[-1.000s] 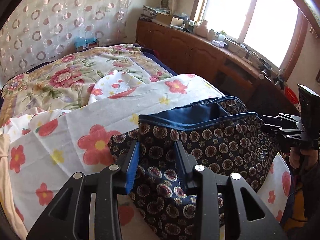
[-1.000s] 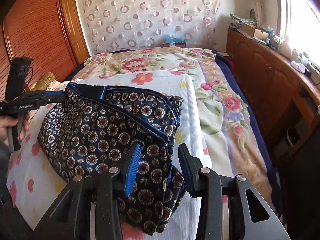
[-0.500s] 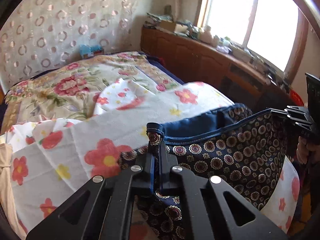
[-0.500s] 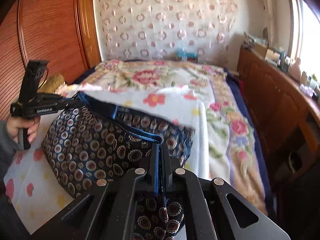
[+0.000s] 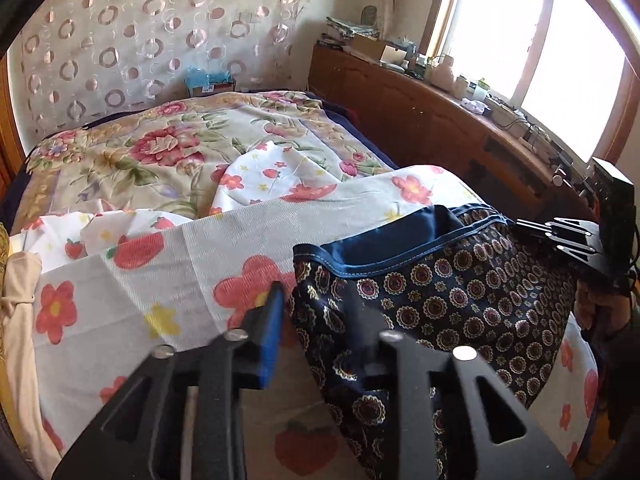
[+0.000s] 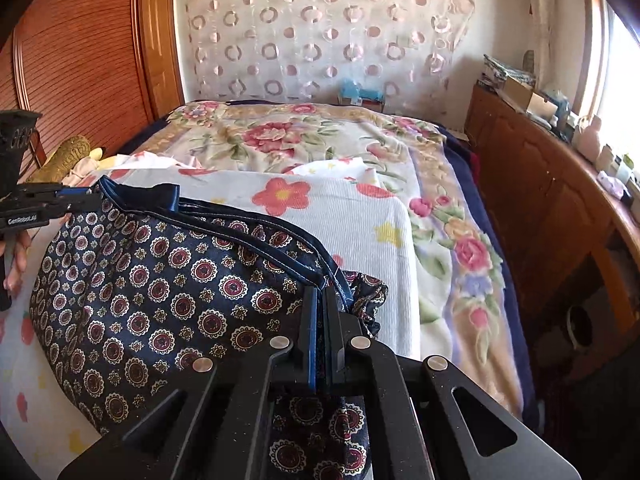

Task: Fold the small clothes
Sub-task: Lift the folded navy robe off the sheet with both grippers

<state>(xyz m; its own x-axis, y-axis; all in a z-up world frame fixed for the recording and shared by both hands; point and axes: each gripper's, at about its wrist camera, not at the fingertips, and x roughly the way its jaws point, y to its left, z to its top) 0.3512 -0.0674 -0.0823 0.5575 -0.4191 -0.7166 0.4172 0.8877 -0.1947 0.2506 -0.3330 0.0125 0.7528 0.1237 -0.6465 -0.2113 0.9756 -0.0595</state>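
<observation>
A dark navy garment with round medallion print and a blue waistband [image 5: 460, 300] hangs stretched over the bed; it also shows in the right wrist view [image 6: 168, 288]. My left gripper [image 5: 316, 312] is open, its jaws apart around the garment's left waistband corner, with the right finger behind the cloth. My right gripper [image 6: 320, 312] is shut on the other waistband corner and holds it up. The left gripper also shows at the left edge of the right wrist view [image 6: 52, 200], and the right gripper at the right edge of the left wrist view [image 5: 560, 236].
A white flowered sheet [image 5: 160, 280] covers the near bed, over a floral blanket [image 6: 280, 136]. A wooden cabinet [image 6: 540, 184] with clutter runs along the window side. A wooden wardrobe [image 6: 80, 60] stands on the other side. Beige clothes [image 5: 20, 280] lie at the bed's left edge.
Both grippers shut on the waistband corners and lifted the garment. Since half a second ago my left gripper's jaws have come apart; the right stays shut.
</observation>
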